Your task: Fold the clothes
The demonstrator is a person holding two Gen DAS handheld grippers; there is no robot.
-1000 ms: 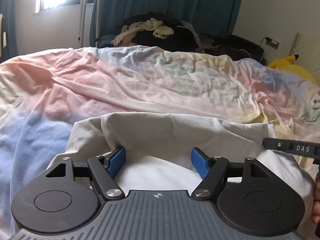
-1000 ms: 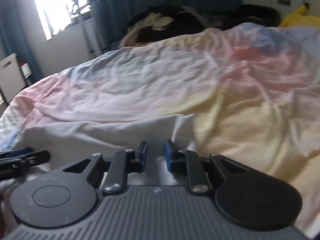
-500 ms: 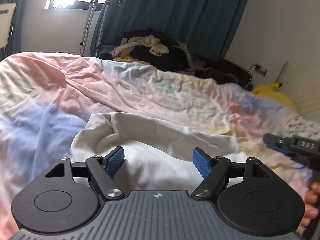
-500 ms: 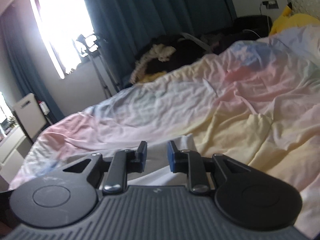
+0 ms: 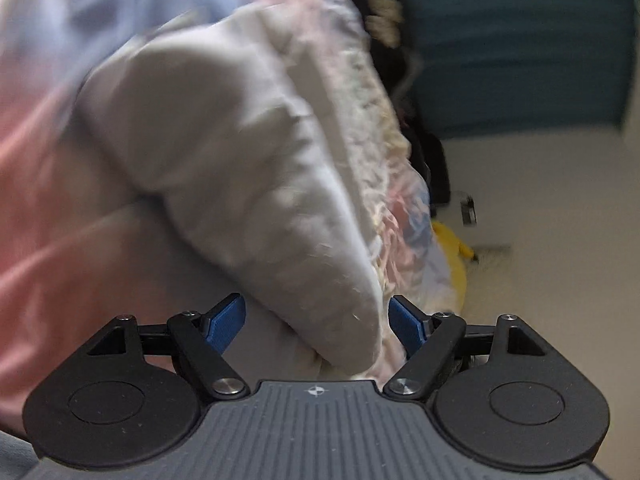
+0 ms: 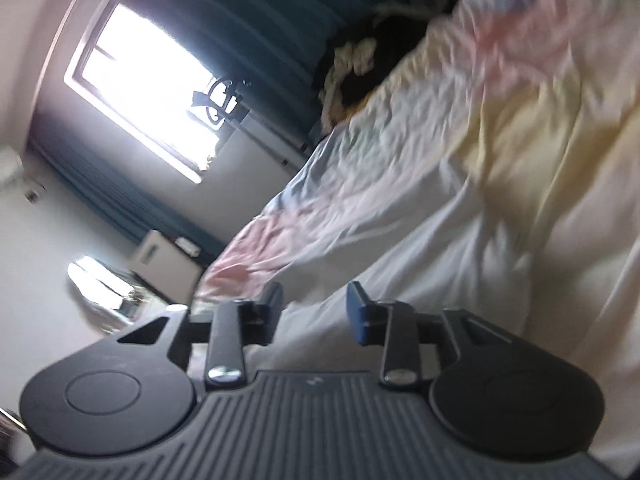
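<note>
A white garment (image 5: 240,160) lies crumpled on the pastel bed sheet (image 5: 48,160). The left wrist view is rolled on its side and blurred. My left gripper (image 5: 316,322) is open, and a thick fold of the garment reaches in between its blue pads (image 5: 226,320) without being pinched. In the right wrist view, also tilted, my right gripper (image 6: 315,310) hangs just over the white garment (image 6: 420,280). Its jaws are opening, the pads stand apart and no cloth is caught between them.
The pastel sheet (image 6: 520,120) covers the whole bed. A dark pile of clothes (image 6: 360,68) sits at the far edge by the blue curtain (image 5: 520,40). A yellow plush toy (image 5: 452,256) lies by the wall. A bright window (image 6: 148,100) and white cabinet (image 6: 160,256) are beyond.
Both views have rolled sharply. The left gripper has closed in on the white garment, now filling its view. The right jaws have widened from nearly shut. The right gripper has left the left view.
</note>
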